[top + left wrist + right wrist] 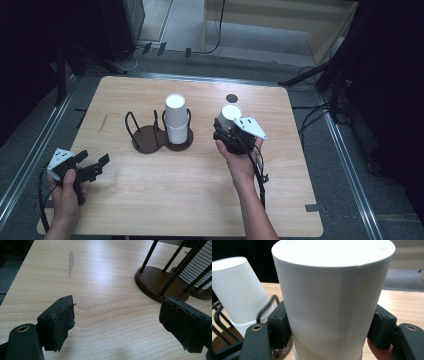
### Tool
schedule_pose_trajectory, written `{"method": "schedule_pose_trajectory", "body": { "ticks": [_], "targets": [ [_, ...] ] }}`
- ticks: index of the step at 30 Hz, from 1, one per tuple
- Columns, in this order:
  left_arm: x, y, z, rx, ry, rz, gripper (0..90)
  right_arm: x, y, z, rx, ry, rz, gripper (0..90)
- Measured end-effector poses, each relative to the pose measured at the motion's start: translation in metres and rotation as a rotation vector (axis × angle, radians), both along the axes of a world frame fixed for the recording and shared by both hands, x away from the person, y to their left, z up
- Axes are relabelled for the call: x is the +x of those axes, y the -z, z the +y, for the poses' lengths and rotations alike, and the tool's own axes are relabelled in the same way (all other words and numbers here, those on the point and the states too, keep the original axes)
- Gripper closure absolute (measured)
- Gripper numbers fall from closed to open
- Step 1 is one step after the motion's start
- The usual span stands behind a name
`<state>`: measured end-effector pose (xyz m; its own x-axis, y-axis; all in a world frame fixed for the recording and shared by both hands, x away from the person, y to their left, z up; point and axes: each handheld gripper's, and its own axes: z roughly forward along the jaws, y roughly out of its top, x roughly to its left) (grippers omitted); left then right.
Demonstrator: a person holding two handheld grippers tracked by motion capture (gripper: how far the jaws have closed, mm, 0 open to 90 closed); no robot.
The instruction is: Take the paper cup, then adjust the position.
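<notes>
Bench (150,200): pale wood-grain laminate, rounded corners, matt; one grey smear on the surface near its left side (71,262).

Cup rack (150,137): dark brown figure-eight base, flat and smooth, with thin black wire hoops rising upright from it. It stands at the middle of the bench. The left bay is bare; the right bay holds the cup stack.

Cup stack (176,120): white paper cups nested upside down, tapered, smooth-walled, with ridged rims showing near the base in the left gripper view (197,267). It leans slightly within the wire hoops.

Single paper cup (332,302): white, tapered cylinder, matt wall with a vertical seam, flat end facing up. It is held above the bench just to the right of the cup rack, apart from the cup stack.

Right hand-held gripper (231,131): black body, grey three-cornered plate on top, padded black jaws. Clamped on the single paper cup, one pad pressing each side of its wall.

Left hand-held gripper (95,165): same build, pads frayed at the edges. Jaws spread apart with nothing between them, low over the bench at its near left, well apart from the cup rack.
</notes>
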<state>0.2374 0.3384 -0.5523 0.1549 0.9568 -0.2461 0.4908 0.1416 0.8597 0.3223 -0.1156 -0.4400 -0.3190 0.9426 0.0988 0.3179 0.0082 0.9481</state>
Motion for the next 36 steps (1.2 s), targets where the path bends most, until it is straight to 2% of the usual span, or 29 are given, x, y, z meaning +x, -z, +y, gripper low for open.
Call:
{"method": "schedule_pose_trajectory", "body": {
  "ticks": [12,13,18,19,21,22,23,26,30,34,36],
  "targets": [
    [-0.001,0.0,0.0,0.004,0.003,-0.008,13.4,-0.017,0.024,-0.023,-0.014,0.023,0.021,31.0],
    [-0.001,0.0,-0.001,0.01,-0.001,-0.013,13.4,-0.018,0.025,-0.023,-0.016,0.024,0.023,31.0],
    [-0.003,-0.004,-0.015,0.14,0.006,-0.009,13.3,-0.027,0.035,-0.023,-0.03,0.011,0.024,30.9],
    [-0.003,-0.006,-0.016,0.15,0.007,-0.012,13.3,-0.029,0.037,-0.023,-0.035,0.005,0.026,30.8],
    [-0.004,-0.011,-0.021,0.132,0.016,-0.03,13.3,-0.032,0.041,-0.022,-0.034,-0.004,0.03,30.8],
    [-0.004,-0.015,-0.025,0.14,0.02,-0.041,13.3,-0.034,0.043,-0.021,-0.033,-0.008,0.031,30.8],
    [-0.004,-0.018,-0.03,0.152,0.032,-0.05,13.3,-0.035,0.045,-0.021,-0.033,-0.015,0.03,30.8],
    [-0.003,-0.025,-0.043,0.147,0.072,-0.059,13.2,-0.039,0.051,-0.019,-0.039,-0.024,0.036,30.9],
    [0.001,-0.034,-0.065,0.11,0.154,-0.052,12.9,-0.04,0.058,-0.015,-0.053,-0.031,0.058,30.9],
    [0.006,-0.042,-0.083,0.099,0.211,-0.055,11.6,-0.043,0.057,-0.008,-0.071,-0.055,0.051,30.9],
    [0.009,-0.046,-0.092,0.073,0.252,-0.06,10.5,-0.045,0.057,-0.006,-0.078,-0.063,0.05,30.9]
  ]
}}
